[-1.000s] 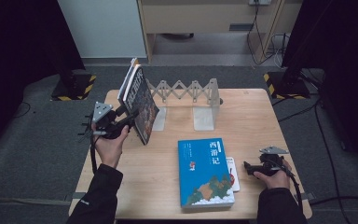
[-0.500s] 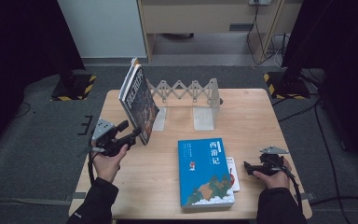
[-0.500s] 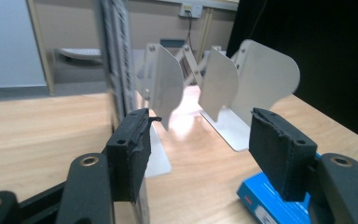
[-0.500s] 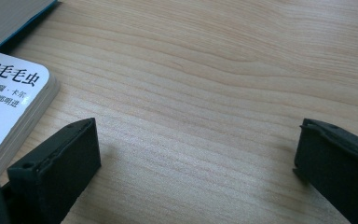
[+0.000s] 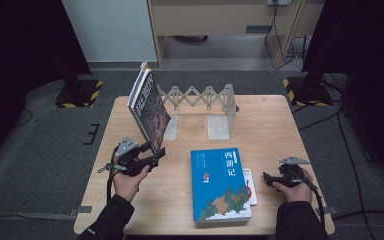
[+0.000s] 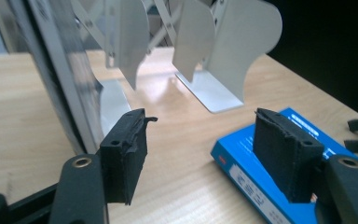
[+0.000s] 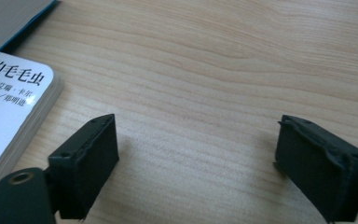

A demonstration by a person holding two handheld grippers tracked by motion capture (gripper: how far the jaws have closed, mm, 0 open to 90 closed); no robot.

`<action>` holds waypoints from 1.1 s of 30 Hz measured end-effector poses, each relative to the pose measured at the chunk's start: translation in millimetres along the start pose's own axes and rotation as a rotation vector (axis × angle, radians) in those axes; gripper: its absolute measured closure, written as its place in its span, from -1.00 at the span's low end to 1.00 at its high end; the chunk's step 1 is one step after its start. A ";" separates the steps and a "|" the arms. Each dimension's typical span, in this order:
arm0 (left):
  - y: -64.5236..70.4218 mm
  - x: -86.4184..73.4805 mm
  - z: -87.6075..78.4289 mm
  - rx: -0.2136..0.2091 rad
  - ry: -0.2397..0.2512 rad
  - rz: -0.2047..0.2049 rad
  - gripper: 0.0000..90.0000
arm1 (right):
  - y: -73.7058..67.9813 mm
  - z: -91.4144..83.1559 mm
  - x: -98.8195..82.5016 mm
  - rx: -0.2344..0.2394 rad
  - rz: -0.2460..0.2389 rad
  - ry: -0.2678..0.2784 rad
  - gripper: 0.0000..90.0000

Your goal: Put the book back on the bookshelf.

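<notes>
A dark-covered book (image 5: 147,107) stands tilted at the left end of a white folding book rack (image 5: 200,97). My left gripper (image 5: 156,154) is low over the table just in front of the book's lower corner. Its jaws have just been opening and nothing is between them. In the left gripper view the gripper (image 6: 201,122) frames bare wood, the dark book (image 6: 51,70) to its left. A blue book (image 5: 220,182) lies flat, a small white book (image 5: 249,185) partly beneath it. My right gripper (image 5: 267,179) rests to their right, and its jaws (image 7: 198,125) have just been closing over bare wood.
The wooden table (image 5: 290,125) has open room on its right half and behind the blue book. The rack's white dividers (image 6: 205,46) rise ahead of my left gripper. Dark floor, cables and stands surround the table.
My left hand has come down and back from the dark book's side to just above the table. The book stays leaning at the rack. My right hand has kept still.
</notes>
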State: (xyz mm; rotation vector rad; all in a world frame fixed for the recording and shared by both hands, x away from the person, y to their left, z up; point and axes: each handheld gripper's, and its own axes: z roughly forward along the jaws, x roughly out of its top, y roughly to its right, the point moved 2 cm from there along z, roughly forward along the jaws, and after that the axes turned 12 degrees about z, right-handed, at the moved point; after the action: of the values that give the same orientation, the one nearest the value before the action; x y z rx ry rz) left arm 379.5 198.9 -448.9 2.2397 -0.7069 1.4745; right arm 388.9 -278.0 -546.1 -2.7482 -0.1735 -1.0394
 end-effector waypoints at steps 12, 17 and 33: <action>19.6 -22.9 19.0 -0.092 -0.096 0.026 -0.28 | -24.2 -12.9 11.5 0.090 -0.004 0.064 -0.56; 26.4 -30.6 26.4 -0.127 -0.140 0.015 -0.28 | -37.9 -16.8 15.2 0.154 -0.016 0.092 -0.51; 58.4 -48.4 60.4 -0.284 -0.234 -0.045 -0.38 | -76.2 -16.5 17.5 0.289 -0.006 0.051 -0.48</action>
State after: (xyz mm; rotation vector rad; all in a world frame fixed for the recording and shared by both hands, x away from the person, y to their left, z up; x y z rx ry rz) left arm 373.7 128.3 -515.2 2.2065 -0.8700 1.0271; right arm 377.7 -206.9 -511.5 -2.4618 -0.2985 -0.9982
